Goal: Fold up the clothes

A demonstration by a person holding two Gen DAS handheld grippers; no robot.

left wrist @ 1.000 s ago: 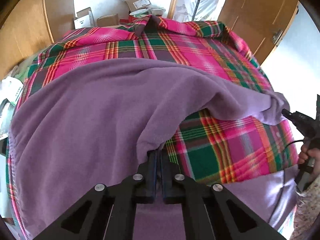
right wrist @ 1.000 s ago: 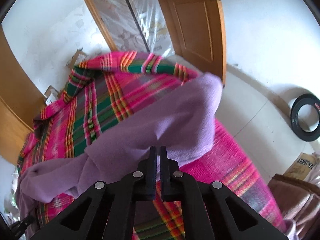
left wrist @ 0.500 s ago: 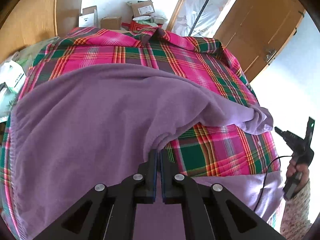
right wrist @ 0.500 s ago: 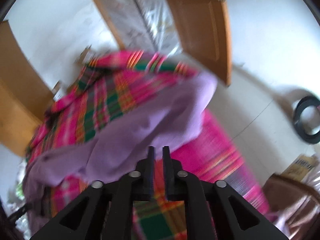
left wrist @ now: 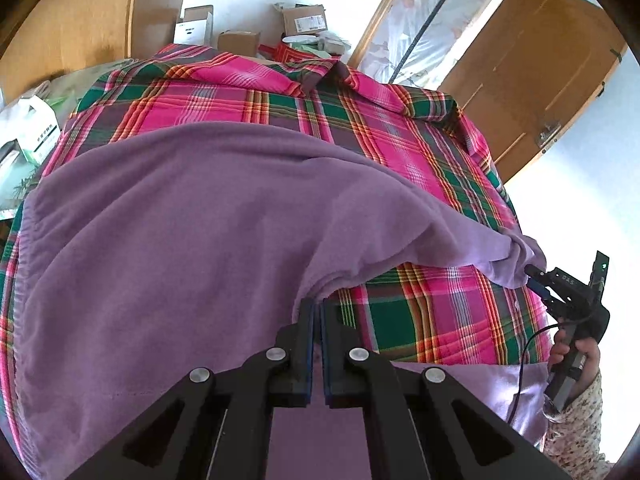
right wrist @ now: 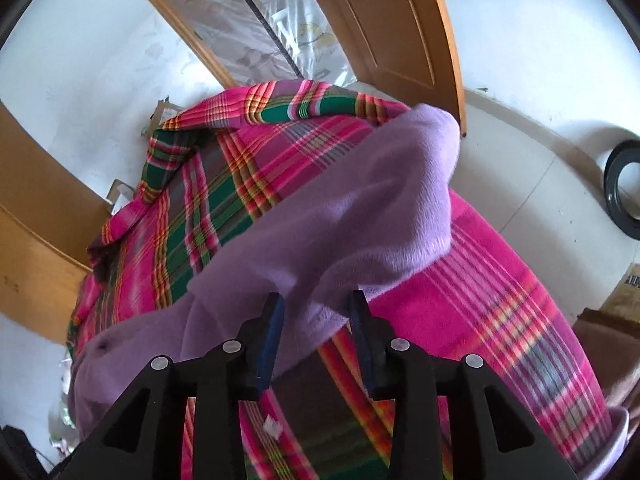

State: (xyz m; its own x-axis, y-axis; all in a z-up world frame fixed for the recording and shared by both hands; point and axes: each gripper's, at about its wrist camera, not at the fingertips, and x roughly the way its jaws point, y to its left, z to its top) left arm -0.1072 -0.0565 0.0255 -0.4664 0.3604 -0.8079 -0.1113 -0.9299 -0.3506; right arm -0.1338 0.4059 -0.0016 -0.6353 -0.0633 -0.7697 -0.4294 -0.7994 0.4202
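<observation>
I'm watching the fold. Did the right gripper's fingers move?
Yes. The right gripper has opened: its fingers, shut on the purple cloth before, now stand apart.

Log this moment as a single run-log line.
task: fold clothes | left gripper: shut on purple garment | right gripper: open, garment edge between fingers | surface: plaid cloth

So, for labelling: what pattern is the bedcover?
Pink-green plaid bedcover; left wrist view shows it best.

Purple garment (left wrist: 180, 240) blankets plaid cloth (left wrist: 420, 168) — far strip bare.
</observation>
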